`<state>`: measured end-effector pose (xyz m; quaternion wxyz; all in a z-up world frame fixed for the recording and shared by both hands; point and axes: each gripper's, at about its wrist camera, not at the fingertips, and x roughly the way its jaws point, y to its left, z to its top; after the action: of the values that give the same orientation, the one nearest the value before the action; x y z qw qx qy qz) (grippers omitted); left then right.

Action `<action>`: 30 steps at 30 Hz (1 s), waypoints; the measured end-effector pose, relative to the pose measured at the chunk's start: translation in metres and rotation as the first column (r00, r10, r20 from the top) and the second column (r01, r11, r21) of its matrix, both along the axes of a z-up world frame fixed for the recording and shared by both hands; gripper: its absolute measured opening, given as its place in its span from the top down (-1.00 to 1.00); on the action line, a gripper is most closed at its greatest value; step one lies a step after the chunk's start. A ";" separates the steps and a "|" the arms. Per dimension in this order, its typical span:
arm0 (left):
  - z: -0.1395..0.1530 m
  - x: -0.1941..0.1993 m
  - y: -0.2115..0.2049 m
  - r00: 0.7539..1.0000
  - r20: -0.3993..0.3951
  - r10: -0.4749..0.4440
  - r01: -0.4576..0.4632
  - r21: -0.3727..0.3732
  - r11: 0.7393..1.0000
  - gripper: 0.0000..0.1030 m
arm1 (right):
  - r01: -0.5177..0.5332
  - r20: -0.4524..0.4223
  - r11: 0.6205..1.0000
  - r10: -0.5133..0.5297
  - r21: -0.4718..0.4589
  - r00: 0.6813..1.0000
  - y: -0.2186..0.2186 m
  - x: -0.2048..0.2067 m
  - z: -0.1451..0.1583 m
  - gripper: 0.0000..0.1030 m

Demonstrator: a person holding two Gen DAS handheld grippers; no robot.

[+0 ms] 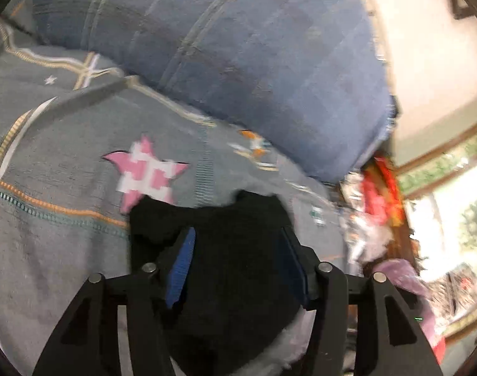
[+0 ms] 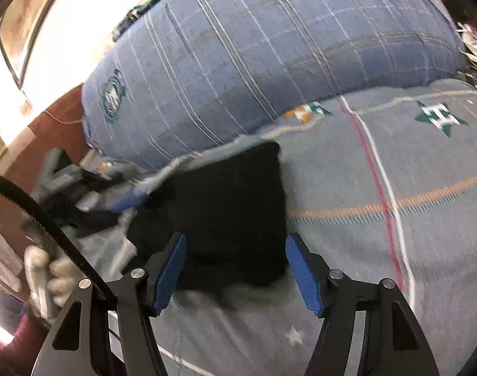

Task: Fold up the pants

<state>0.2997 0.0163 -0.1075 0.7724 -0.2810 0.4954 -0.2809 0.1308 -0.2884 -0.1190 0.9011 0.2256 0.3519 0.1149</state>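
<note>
The black pants (image 2: 225, 194) lie as a compact folded bundle on the grey bedspread (image 2: 395, 250). In the right wrist view my right gripper (image 2: 236, 235) stands open at the bundle's near edge, its blue pads (image 2: 172, 269) clear of the cloth on both sides. In the left wrist view the same black pants (image 1: 238, 297) fill the space between and under the fingers of my left gripper (image 1: 236, 232). Its jaws stand apart and the blue pad (image 1: 180, 269) shows bare, not pressed on the cloth. The picture is blurred.
A big blue plaid pillow (image 2: 269, 56) lies just behind the pants. The bedspread bears a pink star (image 1: 147, 172) and a green star (image 2: 439, 116). Red and pale clutter (image 1: 382, 200) sits off the bed's edge. A gloved hand (image 2: 47, 269) and a black strap (image 2: 34, 219) show at the left.
</note>
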 end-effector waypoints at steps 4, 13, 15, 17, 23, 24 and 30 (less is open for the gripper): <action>-0.013 0.004 -0.001 0.999 0.004 0.033 -0.033 0.026 0.999 -0.01 | -0.043 -0.020 0.999 0.044 0.030 0.999 0.009 0.030 -0.008 -0.38; 0.010 -0.023 0.021 0.995 0.091 0.030 -0.036 0.061 0.997 -0.01 | 0.009 -0.045 1.000 -0.010 -0.023 0.999 0.016 0.020 -0.017 -0.55; 0.026 -0.038 0.029 0.991 0.123 0.058 -0.063 0.035 0.997 -0.02 | 0.038 -0.022 0.999 -0.039 -0.033 0.999 0.010 0.000 -0.010 -0.55; 0.042 -0.050 0.025 0.986 0.162 0.049 -0.049 -0.001 0.999 -0.04 | 0.057 -0.013 0.997 -0.058 -0.054 0.998 0.006 -0.018 -0.007 -0.55; 0.050 -0.058 -0.028 0.977 0.208 -0.051 0.039 0.063 0.997 -0.30 | 0.099 -0.015 0.994 -0.099 -0.050 0.995 -0.003 -0.058 -0.007 -0.55; 0.039 -0.055 -0.035 0.980 0.189 -0.060 0.043 0.090 0.995 -0.30 | 0.102 -0.016 0.993 -0.103 -0.051 0.995 -0.004 -0.061 -0.007 -0.55; -0.003 -0.045 -0.026 0.996 0.086 -0.005 -0.001 0.068 0.998 -0.29 | 0.119 -0.039 0.992 -0.120 -0.045 0.992 -0.007 -0.072 -0.013 -0.55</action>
<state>0.2545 -0.0094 -0.1104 0.8020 -0.2416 0.4711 -0.2766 0.0590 -0.2954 -0.1316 0.9036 0.2292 0.3587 0.0484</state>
